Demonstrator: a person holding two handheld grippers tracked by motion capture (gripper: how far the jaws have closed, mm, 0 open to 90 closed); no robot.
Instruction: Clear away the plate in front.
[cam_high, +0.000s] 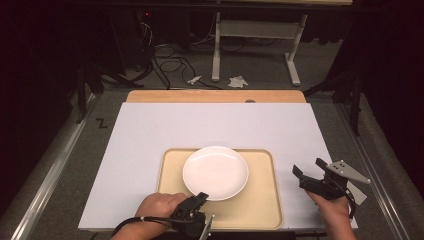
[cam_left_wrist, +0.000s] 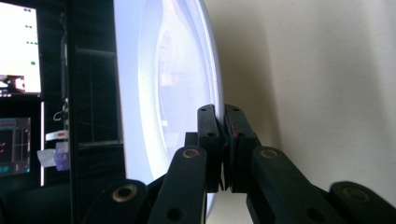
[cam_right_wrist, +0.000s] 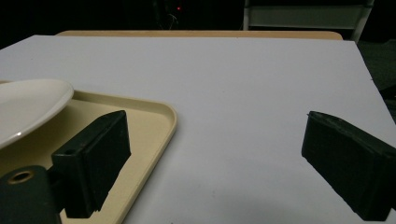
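Observation:
A round white plate rests on a beige tray near the table's front edge. At the plate's near rim my left gripper is turned on its side and shut on that rim. In the left gripper view the jaws pinch the thin edge of the plate, with the tray behind it. My right gripper stands open over the white board just right of the tray, holding nothing. The right gripper view shows its wide-apart jaws, the tray corner and part of the plate.
A white board covers the wooden table. Beyond the far edge are floor cables and the legs of another table. Lit screens glow at the left of the left gripper view.

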